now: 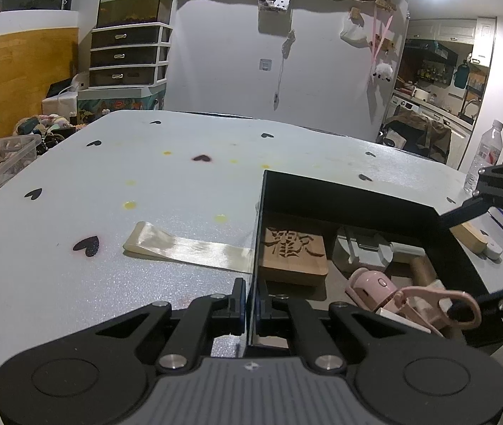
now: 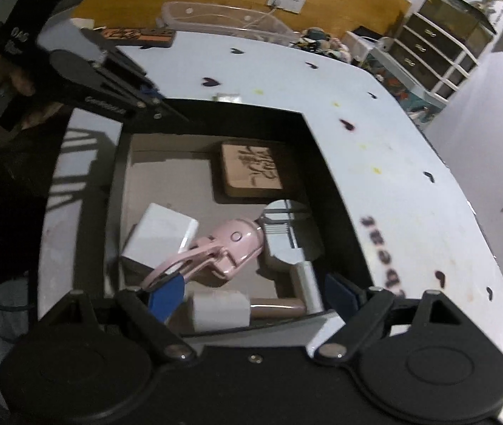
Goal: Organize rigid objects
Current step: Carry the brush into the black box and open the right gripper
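Note:
A black open box [image 1: 322, 191] stands on the white table with heart marks [image 1: 109, 177]. My left gripper [image 1: 251, 301] is shut on the box's near left wall. Inside lie a carved wooden block [image 1: 294, 248], a pink device [image 1: 372, 287] with a loop strap, and white items. In the right wrist view my right gripper [image 2: 255, 295] hangs open over the box [image 2: 333, 177], above the pink device [image 2: 237, 244], a white block [image 2: 159, 233] and a white roll [image 2: 221, 310]. The pink strap's loop lies against its left fingertip [image 2: 166, 294]. The left gripper [image 2: 159, 106] shows at the box's far corner.
A strip of clear tape [image 1: 187, 248] lies on the table left of the box. A water bottle [image 1: 485, 156] stands at the table's far right edge, a wooden piece [image 1: 471, 237] beside the box. A clear bin [image 1: 0, 163] and drawers [image 1: 127, 56] stand beyond the table.

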`<act>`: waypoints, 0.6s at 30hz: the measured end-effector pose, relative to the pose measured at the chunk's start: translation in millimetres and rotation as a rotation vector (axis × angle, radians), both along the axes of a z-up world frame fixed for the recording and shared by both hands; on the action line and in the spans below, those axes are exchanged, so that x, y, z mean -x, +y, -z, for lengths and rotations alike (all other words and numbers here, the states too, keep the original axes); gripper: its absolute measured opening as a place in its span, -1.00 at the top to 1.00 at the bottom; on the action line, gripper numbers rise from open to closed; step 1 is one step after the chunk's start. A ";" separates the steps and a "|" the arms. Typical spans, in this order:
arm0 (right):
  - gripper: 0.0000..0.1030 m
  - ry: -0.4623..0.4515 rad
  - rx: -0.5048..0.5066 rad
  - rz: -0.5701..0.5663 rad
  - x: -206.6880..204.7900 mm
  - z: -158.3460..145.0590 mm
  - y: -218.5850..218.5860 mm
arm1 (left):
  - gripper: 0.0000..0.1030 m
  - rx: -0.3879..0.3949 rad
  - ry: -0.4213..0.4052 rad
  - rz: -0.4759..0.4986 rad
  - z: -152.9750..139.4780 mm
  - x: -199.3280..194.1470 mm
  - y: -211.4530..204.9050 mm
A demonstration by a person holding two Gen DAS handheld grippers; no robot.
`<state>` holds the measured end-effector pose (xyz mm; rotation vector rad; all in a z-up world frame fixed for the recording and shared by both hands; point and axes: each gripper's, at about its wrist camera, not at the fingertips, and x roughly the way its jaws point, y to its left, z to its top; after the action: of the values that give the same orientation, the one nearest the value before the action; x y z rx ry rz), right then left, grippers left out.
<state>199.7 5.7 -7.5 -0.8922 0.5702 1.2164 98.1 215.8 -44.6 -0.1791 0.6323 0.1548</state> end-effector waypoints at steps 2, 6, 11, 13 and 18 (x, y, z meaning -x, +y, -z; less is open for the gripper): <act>-0.70 0.011 -0.008 0.006 -2.1 -2.2 -2.3 | 0.91 -0.001 0.001 -0.001 0.2 -0.3 0.0; -0.69 0.027 -0.020 -0.003 -0.7 -5.4 -6.1 | 0.91 -0.001 0.000 -0.001 0.1 0.0 0.1; -0.68 0.035 -0.033 0.005 1.7 -8.2 -8.9 | 0.91 -0.001 0.001 0.000 0.3 -0.2 0.1; -0.67 0.046 -0.037 0.013 1.8 -9.3 -10.8 | 0.91 -0.001 0.000 0.000 0.3 -0.1 0.2; -0.55 0.069 -0.047 0.030 2.3 -11.9 -15.3 | 0.91 -0.001 0.000 0.000 0.1 0.1 0.1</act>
<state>197.5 -9.6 4.3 -0.8022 0.6063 1.2319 98.0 215.9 -44.7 -0.1779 0.6323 0.1552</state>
